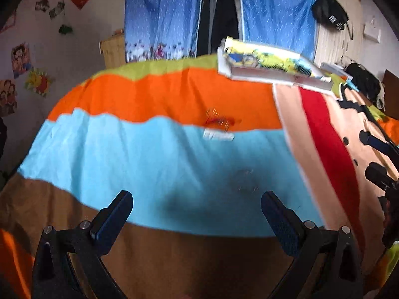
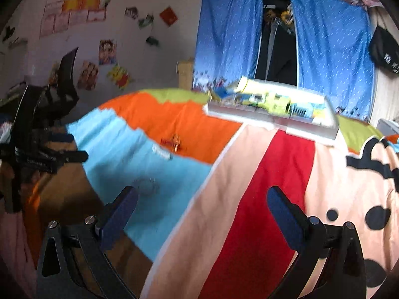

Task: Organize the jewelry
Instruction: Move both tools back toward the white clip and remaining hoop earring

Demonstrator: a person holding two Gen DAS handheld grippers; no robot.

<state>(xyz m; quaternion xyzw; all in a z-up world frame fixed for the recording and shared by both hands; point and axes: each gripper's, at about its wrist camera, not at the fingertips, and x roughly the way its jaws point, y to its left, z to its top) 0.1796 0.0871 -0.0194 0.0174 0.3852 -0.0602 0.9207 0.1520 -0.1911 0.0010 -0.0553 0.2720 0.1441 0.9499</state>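
Observation:
Small jewelry lies on a colourful bedspread: a red and gold piece [image 1: 220, 119] on the orange band, a silver piece [image 1: 219, 135] just below it on the light blue band, and a thin ring-shaped piece [image 1: 245, 180] nearer to me. An open white jewelry box [image 1: 274, 68] with a yellow cartoon lid stands at the far edge. My left gripper [image 1: 197, 208] hovers open above the blue band, left of the thin ring. My right gripper [image 2: 203, 205] is open over the peach and red fabric, the red and gold piece [image 2: 174, 143], silver piece [image 2: 162, 152] and box [image 2: 271, 107] ahead of it. All is motion-blurred.
The bedspread [image 1: 139, 154] covers a bed. Blue curtains [image 1: 162, 15] hang behind it, with a wooden stand [image 1: 113, 49] at the left. A black bag [image 1: 329, 12] hangs at the right wall. Posters dot the left wall. In the right wrist view the left gripper's body [image 2: 42, 134] shows at left.

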